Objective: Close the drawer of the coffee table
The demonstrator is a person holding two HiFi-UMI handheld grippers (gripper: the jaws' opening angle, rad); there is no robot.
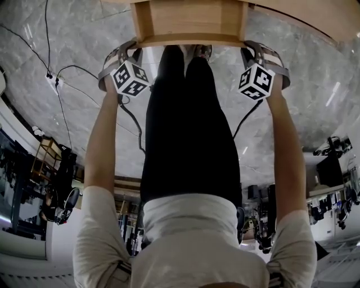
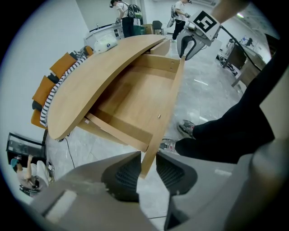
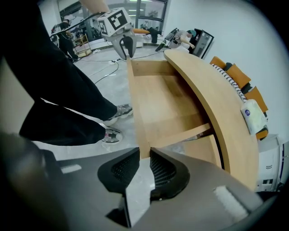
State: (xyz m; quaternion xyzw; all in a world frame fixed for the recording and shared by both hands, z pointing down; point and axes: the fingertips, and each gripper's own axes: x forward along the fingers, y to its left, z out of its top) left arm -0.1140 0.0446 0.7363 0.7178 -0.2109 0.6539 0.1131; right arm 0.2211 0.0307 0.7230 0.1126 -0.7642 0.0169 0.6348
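Head view: drawer (image 1: 191, 22) at top centre of frame, pulled out from under the coffee table (image 1: 306, 16); its near edge faces the person. Left gripper (image 1: 130, 52) sits at that edge's left corner and right gripper (image 1: 254, 52) at its right corner; both point down, marker cubes toward the camera; bare forearms run down-frame to a white shirt (image 1: 191, 236); black trousers (image 1: 188, 124) between the arms; grey marble floor (image 1: 84, 39) with thin cables (image 1: 56, 79) at upper left.

Left gripper view: drawer front (image 2: 166, 106) runs from upper right of frame down into the jaws; its end corner sits askew between the ribbed pads (image 2: 124, 173); it touches the left-of-frame pad low down and the other pad at its tip, with a sliver of floor showing beside it; pinched, though not squarely. The curved table top fills upper left; a white bundle (image 2: 106, 43) and an orange cushion with striped cloth (image 2: 54, 85) lie beyond it; the person's shoes (image 2: 185, 128) at right of centre.

Right gripper view: the opposite end of the drawer front comes down to bottom centre; both pads sit tight against its two faces, pinching it; the drawer's open box stretches up-frame, table top curving down the right side.
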